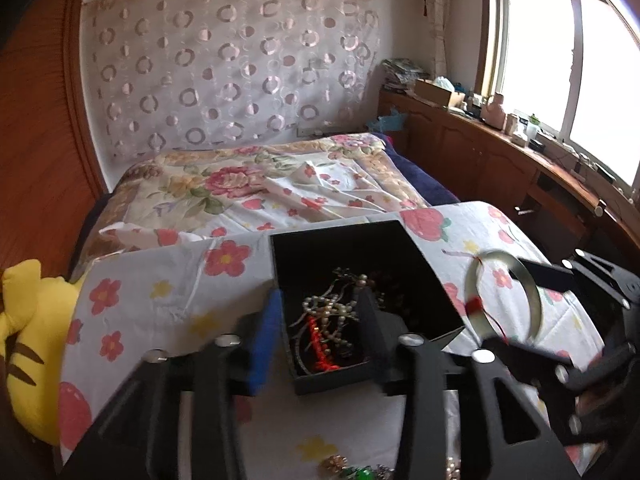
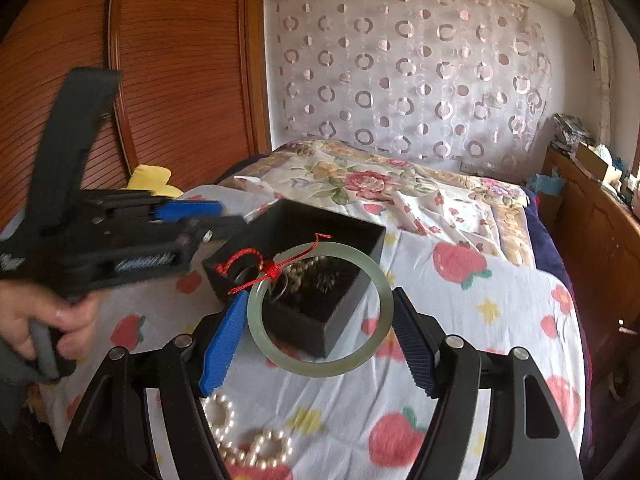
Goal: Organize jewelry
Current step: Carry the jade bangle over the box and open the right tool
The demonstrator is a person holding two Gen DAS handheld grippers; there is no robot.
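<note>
A black jewelry box [image 1: 352, 256] sits on the flowered cloth and holds pearl strands [image 1: 332, 312] and a red bead piece [image 1: 320, 344]. My left gripper [image 1: 320, 320] straddles the box's left wall, one blue pad outside, the other finger inside; whether it grips the wall is unclear. My right gripper [image 2: 320, 328] is shut on a pale green jade bangle [image 2: 320, 368] with a red cord [image 2: 272, 268], held across its width just above and in front of the box [image 2: 304, 324]. The bangle also shows in the left wrist view [image 1: 532, 292]. The left gripper appears in the right wrist view [image 2: 200, 220].
A pearl bracelet [image 2: 240, 440] lies on the cloth under my right gripper. Green and gold jewelry [image 1: 352, 470] lies at the near edge. A yellow plush toy [image 1: 24, 320] sits at the left. A bed with a floral quilt [image 1: 240, 184] lies beyond, wooden cabinets [image 1: 500, 160] to the right.
</note>
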